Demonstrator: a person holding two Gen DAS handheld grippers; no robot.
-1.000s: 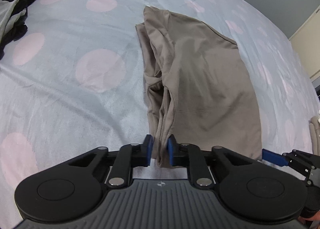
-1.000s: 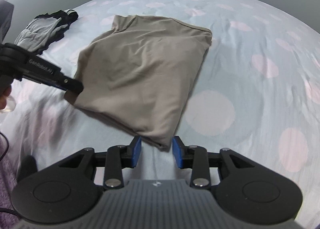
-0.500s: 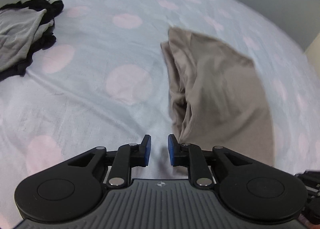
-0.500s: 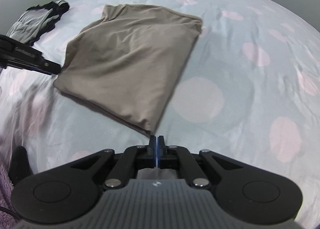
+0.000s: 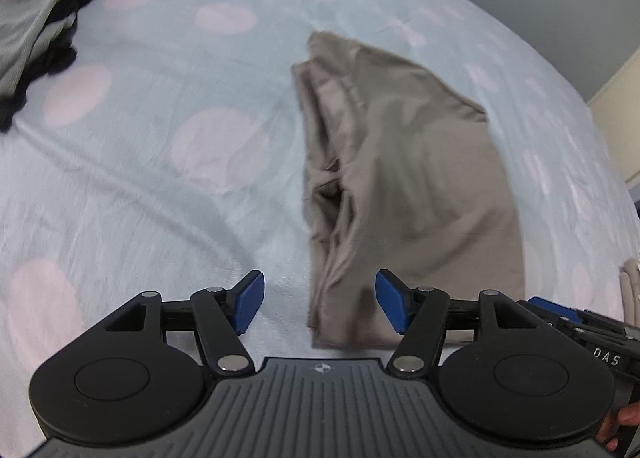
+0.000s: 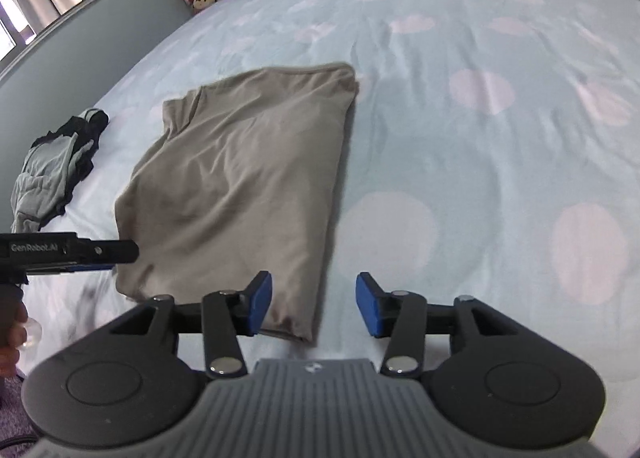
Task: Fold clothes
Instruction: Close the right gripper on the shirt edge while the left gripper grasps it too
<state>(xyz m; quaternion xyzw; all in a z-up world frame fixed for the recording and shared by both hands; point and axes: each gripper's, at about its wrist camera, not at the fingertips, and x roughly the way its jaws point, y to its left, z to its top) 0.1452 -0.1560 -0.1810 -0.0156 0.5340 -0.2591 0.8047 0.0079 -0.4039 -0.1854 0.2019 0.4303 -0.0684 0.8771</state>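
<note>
Lying folded at the frame's centre on the dotted sheet (image 6: pixel 500 146), the tan shirt (image 6: pixel 248 178) is flat — its near corners sit between both sets of blue pads, unpinched. Left gripper (image 5: pixel 320 304) and right gripper (image 6: pixel 314 306) are both opening. Grey-black clothes (image 6: pixel 52 170) lie at the left edge.

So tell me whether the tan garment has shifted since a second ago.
Cannot tell: both cameras moved. The tan garment lies about as far from the black-and-grey clothes pile as before.
</note>
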